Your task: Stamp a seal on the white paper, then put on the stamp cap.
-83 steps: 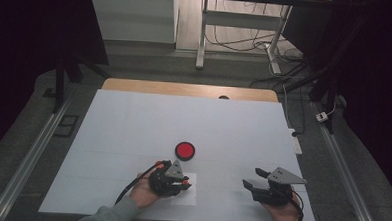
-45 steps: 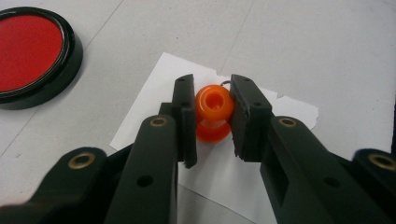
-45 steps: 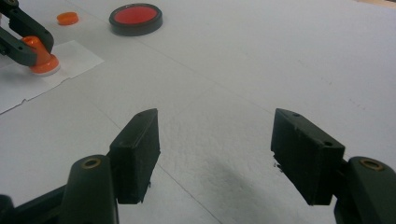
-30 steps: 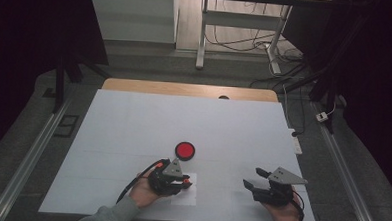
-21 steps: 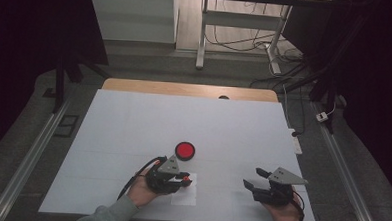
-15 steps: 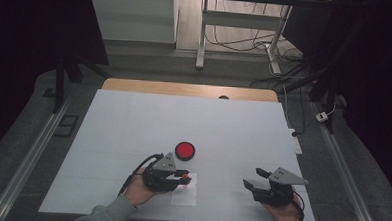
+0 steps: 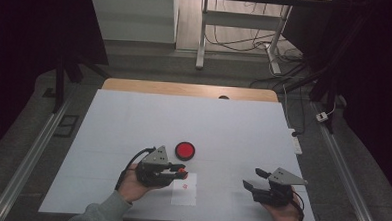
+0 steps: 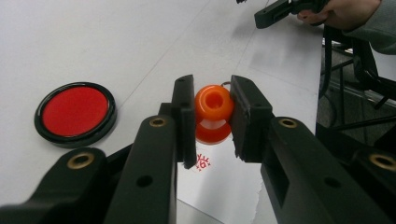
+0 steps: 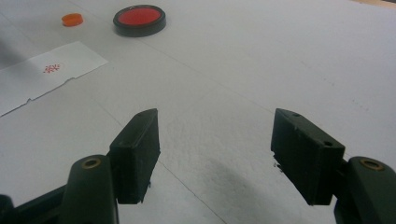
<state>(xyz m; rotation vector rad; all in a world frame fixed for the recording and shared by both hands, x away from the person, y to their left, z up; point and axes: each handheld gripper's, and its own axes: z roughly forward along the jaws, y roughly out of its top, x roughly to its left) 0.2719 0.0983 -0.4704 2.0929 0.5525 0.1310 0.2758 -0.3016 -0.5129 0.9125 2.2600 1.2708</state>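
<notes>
change: your left gripper has lifted the orange stamp off the paper slip; a red mark stays | jaws: left clenched on stamp; right gripper released, empty | meaning: the print looks done; ink pad sits just beyond

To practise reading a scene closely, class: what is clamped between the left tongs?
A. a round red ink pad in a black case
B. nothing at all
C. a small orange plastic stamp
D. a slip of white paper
C: in the left gripper view the left tongs press on both sides of the small orange plastic stamp, above the white paper slip bearing a red mark.
</notes>
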